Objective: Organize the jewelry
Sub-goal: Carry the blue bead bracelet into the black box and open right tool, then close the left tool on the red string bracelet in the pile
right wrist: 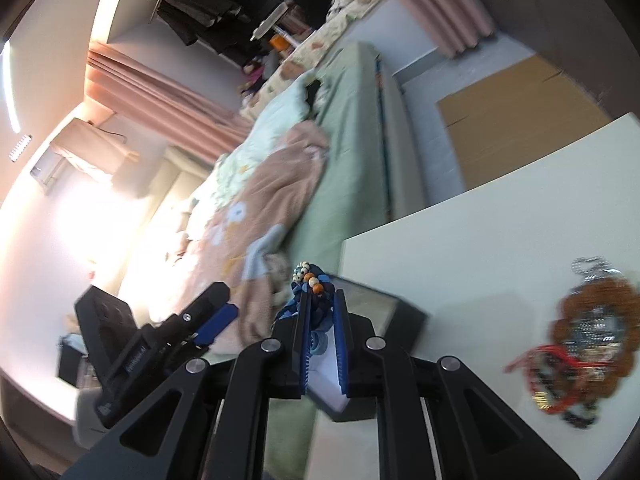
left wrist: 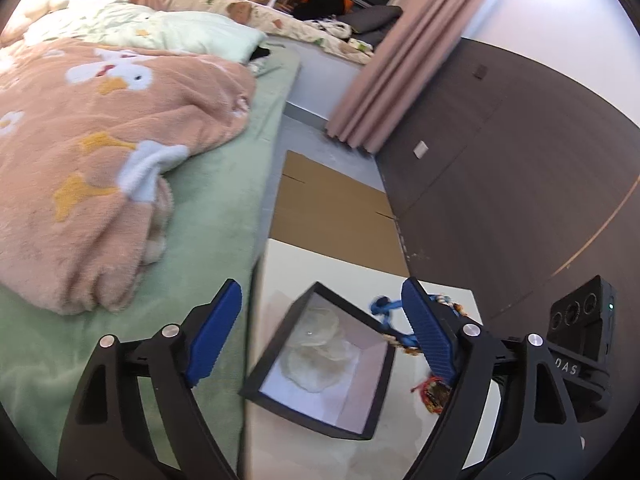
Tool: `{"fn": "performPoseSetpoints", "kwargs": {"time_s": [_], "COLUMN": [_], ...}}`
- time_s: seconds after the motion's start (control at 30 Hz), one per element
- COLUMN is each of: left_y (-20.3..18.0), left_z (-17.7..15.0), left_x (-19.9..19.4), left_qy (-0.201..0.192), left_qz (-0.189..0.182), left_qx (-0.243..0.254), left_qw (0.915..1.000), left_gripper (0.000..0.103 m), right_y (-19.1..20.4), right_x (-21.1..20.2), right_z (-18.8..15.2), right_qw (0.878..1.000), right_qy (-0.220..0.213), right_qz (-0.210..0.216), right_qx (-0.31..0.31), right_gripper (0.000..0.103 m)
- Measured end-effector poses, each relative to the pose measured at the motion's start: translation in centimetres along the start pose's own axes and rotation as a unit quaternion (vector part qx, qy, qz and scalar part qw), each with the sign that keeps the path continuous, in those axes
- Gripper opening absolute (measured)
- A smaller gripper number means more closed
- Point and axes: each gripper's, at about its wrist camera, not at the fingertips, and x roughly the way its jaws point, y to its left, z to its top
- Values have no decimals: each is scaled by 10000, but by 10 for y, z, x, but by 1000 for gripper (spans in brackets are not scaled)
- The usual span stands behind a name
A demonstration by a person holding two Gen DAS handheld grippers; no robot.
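Observation:
My left gripper (left wrist: 320, 285) stands open, its blue fingers (left wrist: 216, 332) wide apart over a black-rimmed box (left wrist: 376, 392). The box has a white inside with a pale, soft round thing (left wrist: 316, 352) in it. My right gripper (right wrist: 323, 296) is shut on a blue braided bracelet (right wrist: 314, 312) with white and orange beads, held above the box (right wrist: 404, 320). In the left wrist view the bracelet (left wrist: 382, 308) hangs by my right-hand finger. A heap of red, brown and silver jewelry (right wrist: 580, 340) lies on the white table (right wrist: 500, 240).
A bed with a green sheet (left wrist: 224, 208) and a pink duck-print blanket (left wrist: 100, 152) runs along the table's left edge. Flat cardboard (left wrist: 332, 204) lies on the floor beyond the table. Dark cabinet fronts (left wrist: 500, 160) and pink curtains (left wrist: 396, 72) stand to the right.

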Motion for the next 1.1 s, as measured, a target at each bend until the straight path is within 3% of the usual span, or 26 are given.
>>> {"fn": "performPoseSetpoints", "kwargs": {"time_s": [0.07, 0.13, 0.2, 0.27, 0.7, 1.03, 1.1], "left_y": [7, 8, 5, -2, -84, -145, -151], "left_z": [-1, -3, -5, -6, -16, -45, -53], "left_x": [-3, -6, -8, -7, 13, 43, 53], "left_qy": [-28, -60, -104, -122, 435, 1091, 1283], "left_qz": [90, 144, 206, 246, -26, -563, -655], "left_qx": [-75, -61, 64, 229, 995, 1358, 1324], "left_qw": [9999, 9999, 9997, 9994, 9941, 9831, 9807], "left_gripper": [85, 85, 85, 86, 86, 85, 80], "right_y": [3, 3, 0, -2, -54, -85, -89], "right_x": [13, 23, 11, -1, -127, -154, -153], "right_z": [1, 2, -1, -1, 6, 0, -1], "right_qw": [9996, 9993, 9998, 9998, 9894, 9823, 9821], "right_qy": [203, 359, 87, 79, -810, -761, -685], "right_qz": [160, 76, -98, -70, -933, -1382, -1452], "right_qx": [116, 105, 131, 171, 762, 1006, 984], "right_gripper": [21, 87, 89, 88, 89, 88, 87]}}
